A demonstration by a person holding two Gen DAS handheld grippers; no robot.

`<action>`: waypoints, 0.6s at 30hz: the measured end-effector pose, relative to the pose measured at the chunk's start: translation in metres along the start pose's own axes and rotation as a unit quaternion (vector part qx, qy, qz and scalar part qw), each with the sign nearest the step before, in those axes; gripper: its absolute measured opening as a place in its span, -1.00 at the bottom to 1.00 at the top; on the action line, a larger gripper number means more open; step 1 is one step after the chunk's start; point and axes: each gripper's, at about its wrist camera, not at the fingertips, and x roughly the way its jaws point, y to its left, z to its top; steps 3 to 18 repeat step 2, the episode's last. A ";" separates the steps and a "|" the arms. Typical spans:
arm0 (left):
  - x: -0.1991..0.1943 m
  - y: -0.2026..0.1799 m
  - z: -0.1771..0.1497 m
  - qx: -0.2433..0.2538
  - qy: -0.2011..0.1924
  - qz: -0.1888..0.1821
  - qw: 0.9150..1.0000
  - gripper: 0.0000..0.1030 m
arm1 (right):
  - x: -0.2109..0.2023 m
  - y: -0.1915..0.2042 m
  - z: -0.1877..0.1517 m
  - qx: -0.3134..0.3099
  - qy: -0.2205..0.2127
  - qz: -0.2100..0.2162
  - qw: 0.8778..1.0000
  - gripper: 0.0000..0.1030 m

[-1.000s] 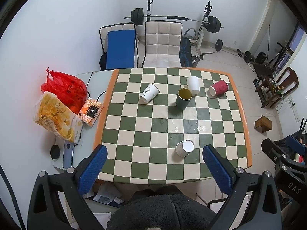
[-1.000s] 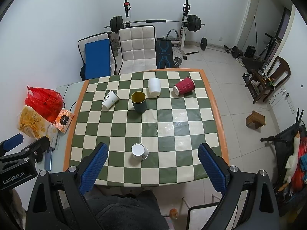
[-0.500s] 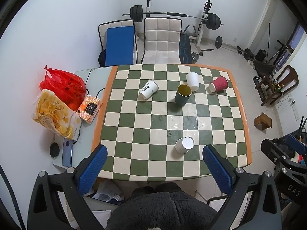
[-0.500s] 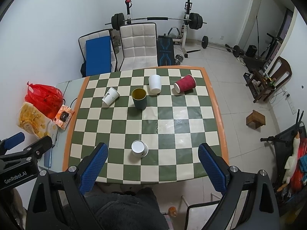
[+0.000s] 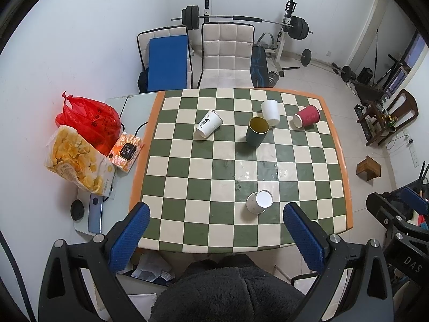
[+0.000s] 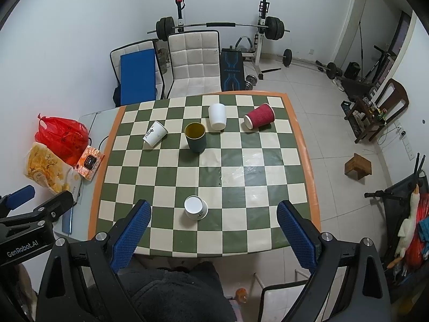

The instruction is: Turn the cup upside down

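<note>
1. The left gripper (image 5: 215,230) is hovering high above the near edge of the checkered table (image 5: 346,177), its blue-padded fingers (image 5: 128,234) standing wide apart and gripping nothing.
2. The right gripper (image 6: 214,230) is likewise hanging above the near edge, fingers (image 6: 295,230) spread wide, nothing between them.
3. A white paper cup (image 5: 258,201) is sitting upside down near the front of the table, flat base facing up, well apart from the other cups.
4. A dark green cup (image 5: 256,130) with a yellow interior is standing upright toward the far side, mouth open upward.
5. A plain white cup (image 5: 270,112) is resting inverted just behind and beside the green cup.
6. A printed white cup (image 5: 208,124) is lying on its side to the left of the green cup.
7. A red ribbed cup (image 5: 306,116) is lying on its side near the far right corner.
8. A red plastic bag (image 5: 89,120) and a snack bag (image 5: 75,158) are sitting on the side surface left of the table.
</note>
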 end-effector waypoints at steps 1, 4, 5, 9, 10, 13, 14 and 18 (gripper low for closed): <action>0.000 0.000 0.000 0.001 0.000 0.000 1.000 0.98 | 0.000 0.001 0.001 0.000 0.000 -0.001 1.000 0.88; 0.000 0.000 0.000 0.002 0.000 0.001 1.000 0.98 | 0.000 0.001 0.001 -0.001 -0.001 0.000 1.000 0.88; 0.000 0.000 0.000 0.002 0.000 0.001 1.000 0.98 | 0.000 0.001 0.001 -0.001 -0.001 0.000 1.000 0.88; 0.000 0.000 0.000 0.002 0.000 0.001 1.000 0.98 | 0.000 0.001 0.001 -0.001 -0.001 0.000 1.000 0.88; 0.000 0.000 0.000 0.002 0.000 0.001 1.000 0.98 | 0.000 0.001 0.001 -0.001 -0.001 0.000 1.000 0.88; 0.000 0.000 0.000 0.002 0.000 0.001 1.000 0.98 | 0.000 0.001 0.001 -0.001 -0.001 0.000 1.000 0.88; 0.000 0.000 0.000 0.002 0.000 0.001 1.000 0.98 | 0.000 0.001 0.001 -0.001 -0.001 0.000 1.000 0.88; 0.000 0.000 0.000 0.002 0.000 0.001 1.000 0.98 | 0.000 0.001 0.001 -0.001 -0.001 0.000 1.000 0.88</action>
